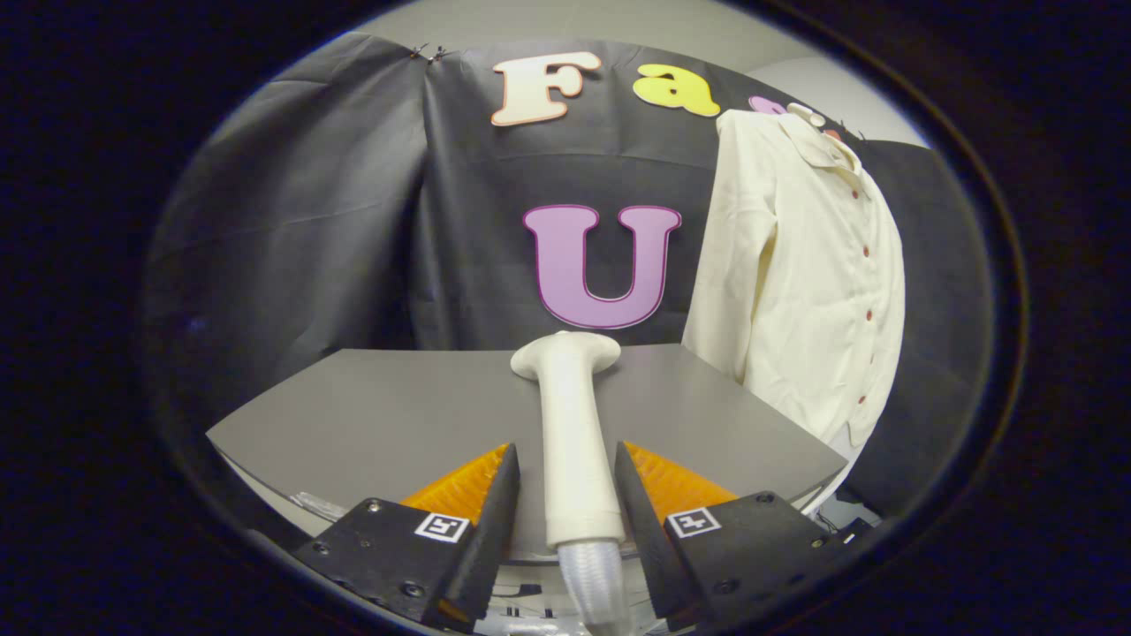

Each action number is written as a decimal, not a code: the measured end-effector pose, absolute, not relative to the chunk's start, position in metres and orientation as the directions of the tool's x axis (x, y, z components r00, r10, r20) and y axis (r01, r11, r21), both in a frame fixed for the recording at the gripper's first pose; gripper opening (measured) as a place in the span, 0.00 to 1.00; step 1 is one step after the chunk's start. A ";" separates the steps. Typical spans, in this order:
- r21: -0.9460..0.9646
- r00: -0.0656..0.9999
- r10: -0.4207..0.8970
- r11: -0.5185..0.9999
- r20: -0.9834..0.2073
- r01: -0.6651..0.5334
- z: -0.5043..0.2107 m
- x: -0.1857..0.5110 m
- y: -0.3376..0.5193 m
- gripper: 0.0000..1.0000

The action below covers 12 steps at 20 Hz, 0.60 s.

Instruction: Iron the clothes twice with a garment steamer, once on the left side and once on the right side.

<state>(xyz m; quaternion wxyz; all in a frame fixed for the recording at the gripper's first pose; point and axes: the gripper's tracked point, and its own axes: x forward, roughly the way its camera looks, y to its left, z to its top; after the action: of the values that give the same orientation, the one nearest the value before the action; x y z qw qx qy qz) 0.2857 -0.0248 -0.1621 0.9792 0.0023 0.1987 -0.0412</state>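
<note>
A white garment steamer [573,433] runs straight ahead between my fingers, its head pointing toward the booth wall and its clear ribbed hose [596,574] trailing back under the gripper. My gripper [565,446] is shut on the steamer's handle, with a finger close on either side of it. A cream button-up shirt [800,265] hangs on the wall, ahead and to the right of the steamer's head. Its front with a row of dark buttons faces me, and one sleeve hangs down on its left side.
A grey table [371,415] lies below the steamer and reaches back to the black cloth wall [309,230]. The shirt's hem hangs past the table's right corner. Some cables lie on the floor beneath the gripper.
</note>
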 end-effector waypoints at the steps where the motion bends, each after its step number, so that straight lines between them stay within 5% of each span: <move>1: -0.024 0.915 -0.095 0.995 -0.391 0.094 -0.165 0.287 -0.028 0.65; 4: -0.008 0.914 -0.098 0.995 -0.394 0.103 -0.166 0.290 -0.030 0.47; 12: 0.038 0.921 -0.014 0.999 -0.388 0.031 -0.164 0.291 -0.026 0.37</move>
<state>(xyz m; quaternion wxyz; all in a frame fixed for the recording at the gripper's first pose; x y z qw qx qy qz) 0.2910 -0.0261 -0.1645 0.9799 0.0216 0.1979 -0.0114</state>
